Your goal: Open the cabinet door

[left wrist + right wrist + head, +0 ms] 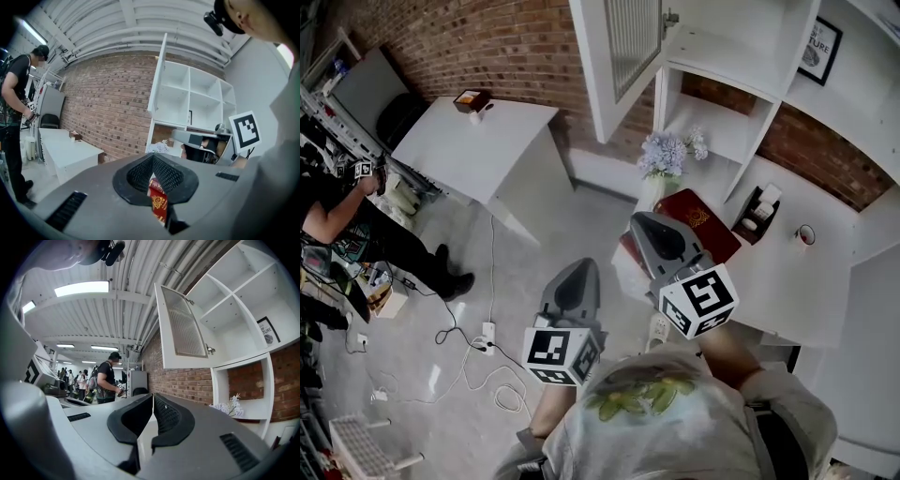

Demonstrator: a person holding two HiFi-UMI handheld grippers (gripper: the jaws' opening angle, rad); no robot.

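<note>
The white cabinet door [628, 52] with its ribbed glass panel stands swung open above the shelving; the right gripper view shows it high up [182, 329], with a small knob [210, 350] at its lower edge. In the left gripper view the door [160, 77] appears edge-on. Both grippers hang in the air below the door, apart from it. My left gripper [585, 265] is shut with nothing held. My right gripper [639, 221] is also shut and empty, over the corner of the counter.
A red book [698, 220], pale flowers [670, 152] and a small holder [759, 211] rest on the white counter [806, 281]. A white table [478, 141] stands to the left by the brick wall. A person [342, 216] stands far left. Cables and a power strip [487, 335] lie on the floor.
</note>
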